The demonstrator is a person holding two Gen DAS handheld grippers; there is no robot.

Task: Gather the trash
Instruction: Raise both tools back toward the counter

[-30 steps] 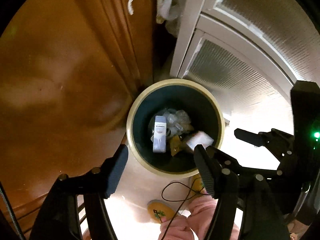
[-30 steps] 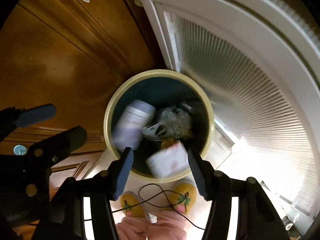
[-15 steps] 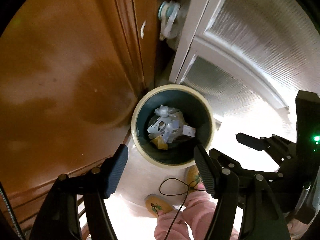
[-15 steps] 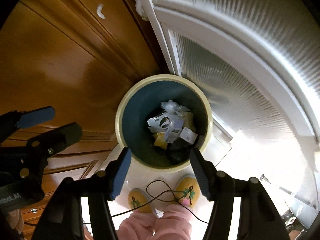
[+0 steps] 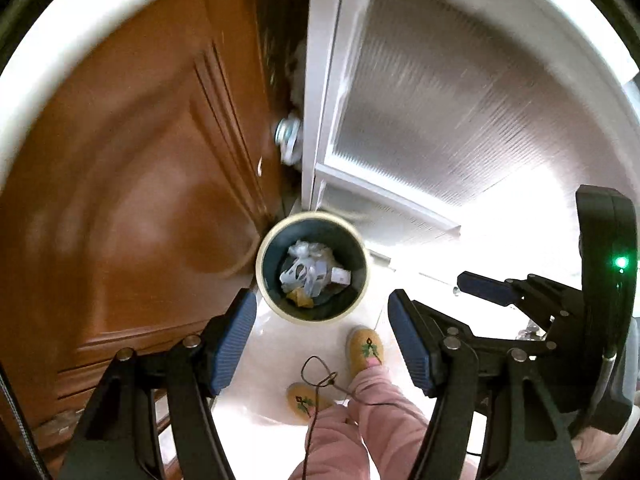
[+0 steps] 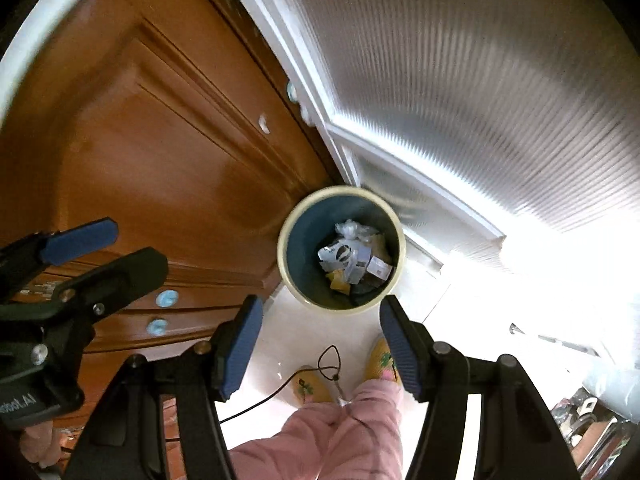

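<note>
Cream-rimmed bin of trash sits below both tongs, left and right, gaping wide and empty.

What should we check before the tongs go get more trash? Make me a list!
1. Left tongs empty: ok, open with nothing between the pads.
2. Right tongs empty: ok, open and holding nothing.
3. Trash landed inside the bin: ok, wrappers and paper lie at the bottom.
4. Bin upright: ok, standing on the floor by the wooden door.
5. Room left in the bin: ok, the pile sits well below the rim.
6. Thin black cord clear of the yellow slippers: not ok, it loops over them.
</note>
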